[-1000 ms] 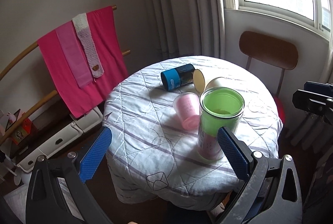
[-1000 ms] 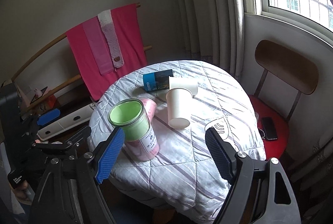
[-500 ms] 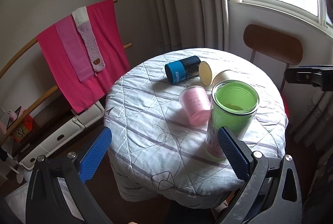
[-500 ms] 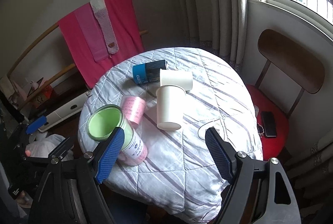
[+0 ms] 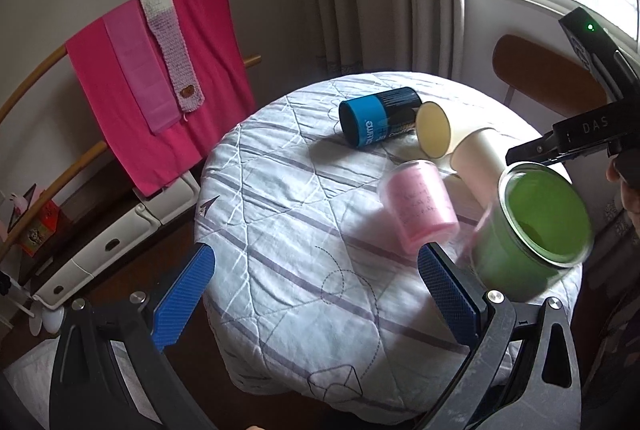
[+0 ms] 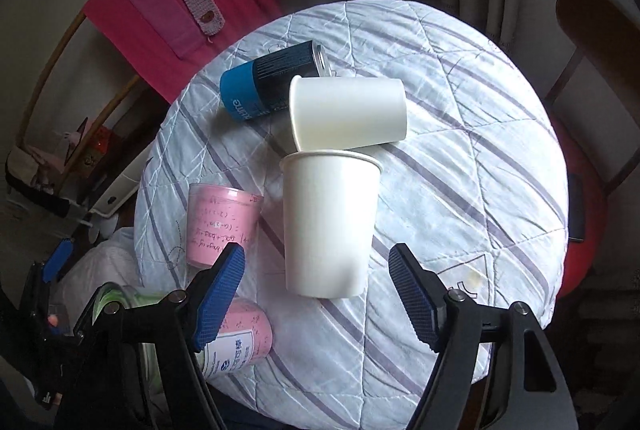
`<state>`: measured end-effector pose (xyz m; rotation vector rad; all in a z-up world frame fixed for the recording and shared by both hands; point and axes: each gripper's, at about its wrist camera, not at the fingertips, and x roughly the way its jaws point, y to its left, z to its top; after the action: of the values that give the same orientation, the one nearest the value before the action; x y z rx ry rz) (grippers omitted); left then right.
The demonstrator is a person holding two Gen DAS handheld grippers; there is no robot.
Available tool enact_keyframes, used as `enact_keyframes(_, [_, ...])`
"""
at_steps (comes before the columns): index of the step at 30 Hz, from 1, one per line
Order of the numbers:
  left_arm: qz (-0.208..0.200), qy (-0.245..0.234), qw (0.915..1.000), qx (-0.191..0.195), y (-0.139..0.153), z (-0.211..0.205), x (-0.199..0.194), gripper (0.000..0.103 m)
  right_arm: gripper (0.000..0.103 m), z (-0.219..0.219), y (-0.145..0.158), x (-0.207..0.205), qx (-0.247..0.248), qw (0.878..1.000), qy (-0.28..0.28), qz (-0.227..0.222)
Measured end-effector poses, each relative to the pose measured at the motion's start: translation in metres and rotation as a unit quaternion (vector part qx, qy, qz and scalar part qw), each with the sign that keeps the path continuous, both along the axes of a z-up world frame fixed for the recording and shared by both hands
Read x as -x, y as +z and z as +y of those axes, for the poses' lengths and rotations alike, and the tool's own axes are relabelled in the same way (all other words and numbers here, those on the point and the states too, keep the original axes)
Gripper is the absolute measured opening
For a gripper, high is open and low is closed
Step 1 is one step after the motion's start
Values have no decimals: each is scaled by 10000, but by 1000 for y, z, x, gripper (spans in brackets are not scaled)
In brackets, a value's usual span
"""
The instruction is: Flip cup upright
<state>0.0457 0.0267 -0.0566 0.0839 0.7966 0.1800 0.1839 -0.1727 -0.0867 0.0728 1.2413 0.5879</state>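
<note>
Lying between right fingers [image 6: 218, 292] | white cup [image 6: 328, 226] | untouched

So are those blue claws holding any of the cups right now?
No. Both the left gripper and right gripper are open and empty; the white cup lies untouched.

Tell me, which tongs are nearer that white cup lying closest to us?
Right. The right tongs hang open just over the white cup, its base between their fingers. The left tongs sit off by the green jar, at the table edge.
</note>
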Motion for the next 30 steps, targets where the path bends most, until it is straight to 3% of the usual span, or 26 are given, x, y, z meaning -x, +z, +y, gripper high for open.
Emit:
enact_keyframes(6, [245,-79,9996,151,-6,12,-32,103,75,7,-15,-22,-131,9990,188,382])
enact_keyframes(14, [460,-43,9989,-50,-15,21,-58,103,75,14,-31,-51,-171,9969,200,739])
enact_keyframes(16, [500,-40,9987,-44,-18,23,-59,103,66,14,-36,-55,-190,9963,208,808])
enact_keyframes(18, [504,-20,9987,-27,-19,25,-60,103,67,13,-39,-58,-253,9965,199,767])
enact_keyframes(22, [495,-6,9988,43,-20,27,-59,103,66,12,-32,-51,-491,9980,258,311])
enact_keyframes(24, [513,-7,9987,53,-21,26,-58,103,66,9,-23,-37,-660,9971,322,-218])
enact_keyframes(30, [513,-80,9986,91,-19,20,-50,103,66,-11,-20,12,-473,9830,31,-1776])
